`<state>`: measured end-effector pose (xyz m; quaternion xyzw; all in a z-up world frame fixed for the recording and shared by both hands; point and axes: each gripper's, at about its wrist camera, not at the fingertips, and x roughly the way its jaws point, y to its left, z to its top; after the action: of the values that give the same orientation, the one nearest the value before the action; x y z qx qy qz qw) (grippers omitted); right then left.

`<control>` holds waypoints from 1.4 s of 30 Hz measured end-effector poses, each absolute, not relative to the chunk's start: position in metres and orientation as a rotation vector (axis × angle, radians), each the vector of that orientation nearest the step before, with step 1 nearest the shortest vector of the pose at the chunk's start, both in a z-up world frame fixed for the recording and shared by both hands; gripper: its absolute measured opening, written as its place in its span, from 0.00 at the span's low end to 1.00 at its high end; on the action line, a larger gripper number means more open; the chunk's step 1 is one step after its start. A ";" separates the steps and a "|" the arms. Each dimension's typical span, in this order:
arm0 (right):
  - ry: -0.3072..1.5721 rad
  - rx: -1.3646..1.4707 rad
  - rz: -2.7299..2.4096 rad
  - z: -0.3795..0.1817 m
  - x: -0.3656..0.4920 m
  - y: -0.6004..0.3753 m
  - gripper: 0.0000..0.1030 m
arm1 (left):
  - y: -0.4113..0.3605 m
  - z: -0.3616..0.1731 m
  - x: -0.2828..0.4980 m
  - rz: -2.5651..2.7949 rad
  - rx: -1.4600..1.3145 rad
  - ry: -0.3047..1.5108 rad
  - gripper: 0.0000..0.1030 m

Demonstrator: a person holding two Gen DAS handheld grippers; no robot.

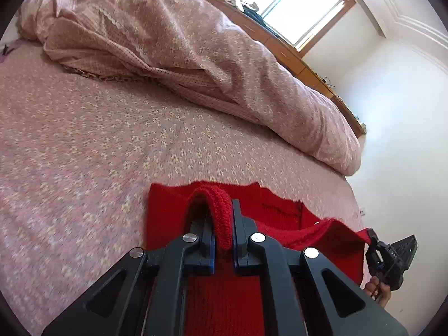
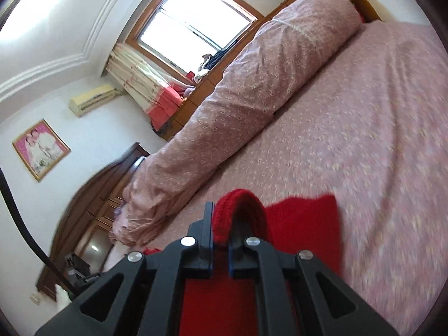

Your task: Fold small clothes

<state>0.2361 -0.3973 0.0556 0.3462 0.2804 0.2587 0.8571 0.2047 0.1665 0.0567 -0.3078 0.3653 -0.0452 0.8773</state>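
Note:
A small red knitted garment [image 1: 173,212] lies on the pink flowered bed sheet [image 1: 84,145], part of it lifted. My left gripper [image 1: 222,224] is shut on a ribbed red edge of the garment, which loops up over the fingers. My right gripper [image 2: 221,224] is shut on another ribbed edge of the same red garment [image 2: 302,218], held just above the bed. The right gripper also shows in the left wrist view [image 1: 392,260] at the far right, with red knit stretched toward it.
A rolled pink quilt [image 1: 173,44] lies along the far side of the bed and also shows in the right wrist view [image 2: 252,84]. Beyond it are a wooden ledge [image 1: 291,53] and a window [image 2: 193,25]. A dark wooden headboard [image 2: 92,212] stands at the left.

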 end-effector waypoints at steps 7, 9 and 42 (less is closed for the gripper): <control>0.639 0.683 0.521 0.044 0.274 -0.387 0.06 | 0.166 0.034 0.246 -0.070 -0.638 0.775 0.02; 0.674 0.661 0.500 0.036 0.280 -0.385 0.06 | 0.164 0.023 0.255 -0.061 -0.640 0.821 0.02; 0.724 0.529 0.411 0.038 0.270 -0.398 0.58 | 0.173 0.021 0.235 -0.036 -0.659 0.989 0.26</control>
<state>0.2704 -0.3981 0.0383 0.2537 0.3476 0.1973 0.8808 0.2351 0.1732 0.0207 -0.3103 0.4659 -0.0168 0.8285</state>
